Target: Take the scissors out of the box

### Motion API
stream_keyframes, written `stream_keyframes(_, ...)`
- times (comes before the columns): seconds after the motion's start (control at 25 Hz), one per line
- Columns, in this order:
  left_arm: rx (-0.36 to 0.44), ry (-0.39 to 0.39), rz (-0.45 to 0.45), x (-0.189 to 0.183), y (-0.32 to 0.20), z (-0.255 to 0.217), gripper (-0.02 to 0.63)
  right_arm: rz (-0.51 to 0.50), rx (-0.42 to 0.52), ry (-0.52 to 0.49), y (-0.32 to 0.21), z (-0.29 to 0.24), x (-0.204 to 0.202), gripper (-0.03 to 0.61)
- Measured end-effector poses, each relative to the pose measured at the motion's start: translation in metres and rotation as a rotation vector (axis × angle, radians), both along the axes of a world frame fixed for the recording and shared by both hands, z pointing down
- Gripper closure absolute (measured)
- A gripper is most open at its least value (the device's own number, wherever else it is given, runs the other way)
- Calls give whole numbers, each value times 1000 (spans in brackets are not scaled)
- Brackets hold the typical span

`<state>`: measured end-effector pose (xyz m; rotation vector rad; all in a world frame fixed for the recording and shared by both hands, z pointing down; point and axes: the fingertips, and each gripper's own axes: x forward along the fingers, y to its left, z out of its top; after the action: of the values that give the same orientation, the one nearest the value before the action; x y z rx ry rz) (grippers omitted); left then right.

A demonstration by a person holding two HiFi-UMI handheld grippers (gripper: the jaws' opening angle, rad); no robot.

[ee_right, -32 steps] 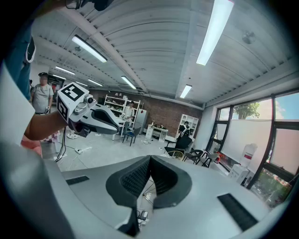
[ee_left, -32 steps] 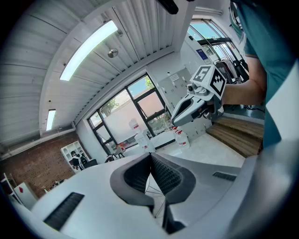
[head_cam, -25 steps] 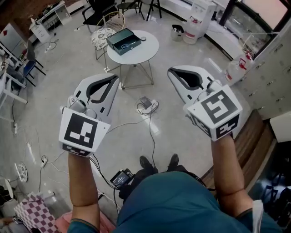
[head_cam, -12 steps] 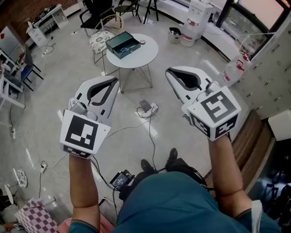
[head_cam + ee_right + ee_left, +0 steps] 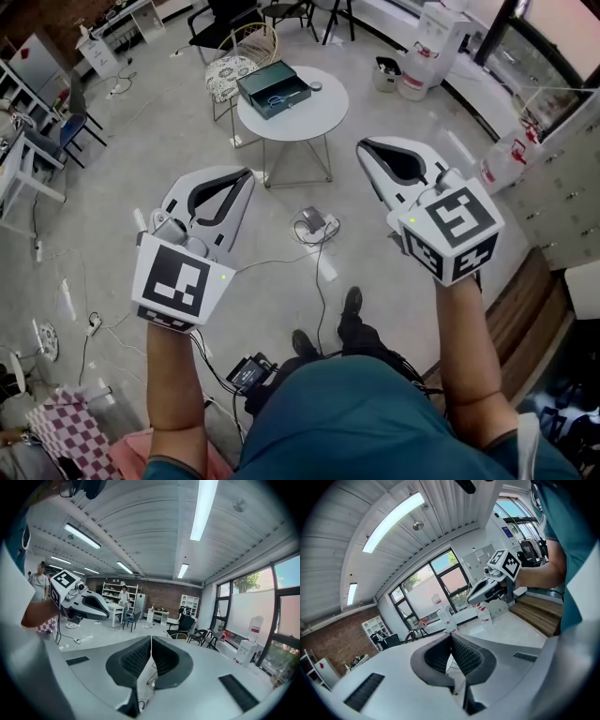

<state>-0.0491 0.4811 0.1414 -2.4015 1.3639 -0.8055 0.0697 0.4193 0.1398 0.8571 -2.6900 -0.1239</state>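
left gripper [image 5: 246,176] and right gripper [image 5: 364,147] shut tight, holding nothing
the scissors [image 5: 277,98] lie in the open box [image 5: 251,92] on the round table [image 5: 314,127], well apart from both. wires [image 5: 314,225] on the floor between could trip the person, and shut jaws would only bump the scissors

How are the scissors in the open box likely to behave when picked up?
The scissors look small and thin, so they are probably light and stiff. Lying flat in the box, they may slide when nudged. Their blades might pivot open.
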Motion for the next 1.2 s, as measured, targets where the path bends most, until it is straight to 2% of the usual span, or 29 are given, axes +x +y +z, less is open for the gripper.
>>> stream_keyframes(0.28,-19,-22,-52,21,-68,3,595,-65,-14,-26,-75,3,12,540)
stream_keyframes(0.72,-47,-50,-103,72,-173,8,595,-128,-38,-52,-183,9,54,540)
stream_keyframes(1.0,-44,-67,-142,96,-216,1,595,-173,-43,-66,-225,9,71,540)
stream_keyframes(1.2,-45,-69,-126,101,-240,4,595,-167,-49,-71,-245,13,76,540)
